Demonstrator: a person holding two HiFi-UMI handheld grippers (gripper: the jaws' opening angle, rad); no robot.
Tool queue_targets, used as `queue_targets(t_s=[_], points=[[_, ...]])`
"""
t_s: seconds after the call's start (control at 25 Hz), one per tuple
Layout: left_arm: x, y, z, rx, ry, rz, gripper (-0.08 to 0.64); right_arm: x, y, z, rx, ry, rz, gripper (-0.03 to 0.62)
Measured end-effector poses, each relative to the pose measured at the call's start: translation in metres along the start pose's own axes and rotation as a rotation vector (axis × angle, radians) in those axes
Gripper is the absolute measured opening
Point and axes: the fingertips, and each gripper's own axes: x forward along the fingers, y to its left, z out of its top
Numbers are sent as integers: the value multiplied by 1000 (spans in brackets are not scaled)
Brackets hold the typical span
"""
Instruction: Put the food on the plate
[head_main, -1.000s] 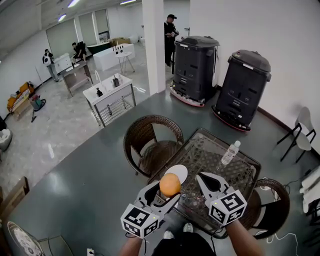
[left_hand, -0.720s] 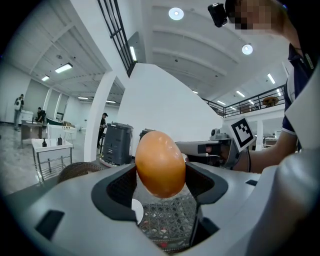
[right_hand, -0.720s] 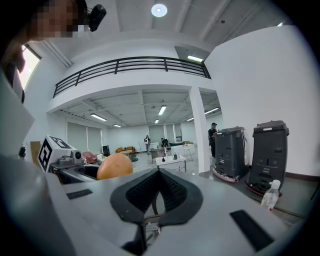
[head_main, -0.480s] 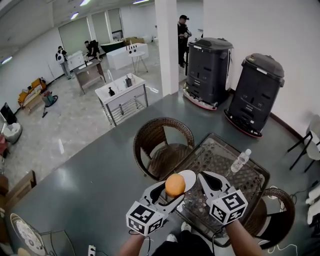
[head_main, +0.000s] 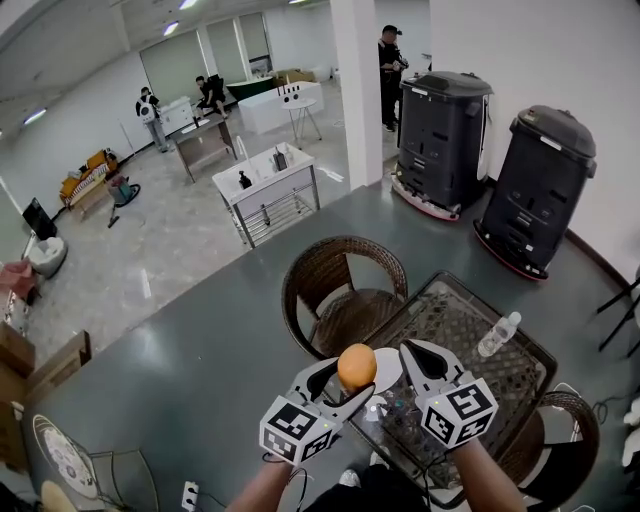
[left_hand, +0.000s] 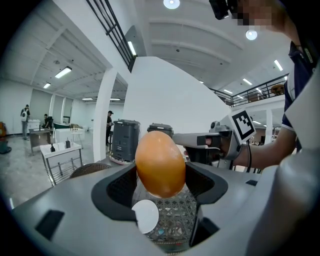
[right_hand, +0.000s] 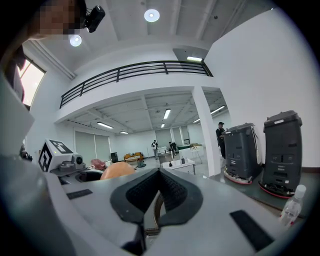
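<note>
Your left gripper (left_hand: 162, 175) is matt grey plastic; the orange food (left_hand: 160, 162) in it looks smooth, faintly shiny. Lower right in the head view, the table (head_main: 440, 315) is glass over brown wicker.

No readable text or labels

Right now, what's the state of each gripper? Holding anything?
Left gripper: closed on the orange egg-shaped food.
Right gripper: closed, nothing in it.
</note>
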Motion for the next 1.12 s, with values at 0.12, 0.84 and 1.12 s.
queue_targets(t_s=[0.12, 0.84, 1.12], points=[[11, 4, -10, -12, 26, 9, 302, 4, -9, -11, 10, 17, 2, 3], [104, 29, -150, -103, 332, -2, 302, 14, -82, -126, 107, 220, -87, 3], [138, 47, -213, -167, 476, 9, 302, 13, -92, -167, 143, 297, -112, 3]])
